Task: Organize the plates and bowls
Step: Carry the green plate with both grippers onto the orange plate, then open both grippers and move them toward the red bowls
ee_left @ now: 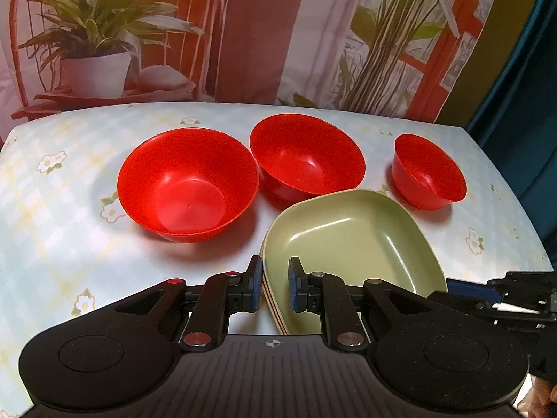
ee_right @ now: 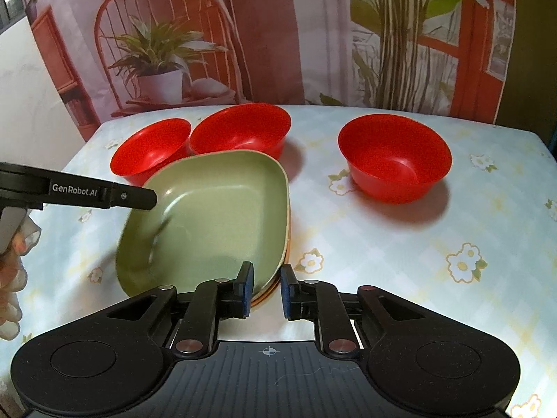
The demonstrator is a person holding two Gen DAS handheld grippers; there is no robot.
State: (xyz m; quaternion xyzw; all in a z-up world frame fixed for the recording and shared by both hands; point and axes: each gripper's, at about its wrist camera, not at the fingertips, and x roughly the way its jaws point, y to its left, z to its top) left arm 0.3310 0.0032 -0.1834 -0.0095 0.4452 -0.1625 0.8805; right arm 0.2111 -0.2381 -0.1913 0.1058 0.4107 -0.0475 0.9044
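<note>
So the person is standing over the floral tablecloth [ee_right: 400,261] with both tools working the same stack of plates [ee_left: 348,240], green one on top with orange edges peeking out underneath.

The left gripper [ee_left: 275,287] is sitting with its jaws partly open, straddling the stack's near-left rim, one pad outside and one over the inside. I can't say for sure it's actually pinching yet; there's daylight between pad and rim. The right gripper [ee_right: 265,287] is doing the same at the near-right corner, jaws partly apart, rim between them, nothing clearly clamped.

If I were doing it, I'd push both deeper so the pads are catching all the rims and not just the green one, then close evenly on both sides before lifting. Grabbing only the top plate would probably peel it off or tilt the pile. Keeping the lift level looks like the main thing.

Three red bowls are waiting farther back: the big bowl [ee_left: 188,184] on the left, the middle bowl [ee_left: 306,156] just beside it and behind the stack, the small bowl [ee_left: 430,172] off to the right, apart from the others. None are nested yet, so it's looking early.
</note>
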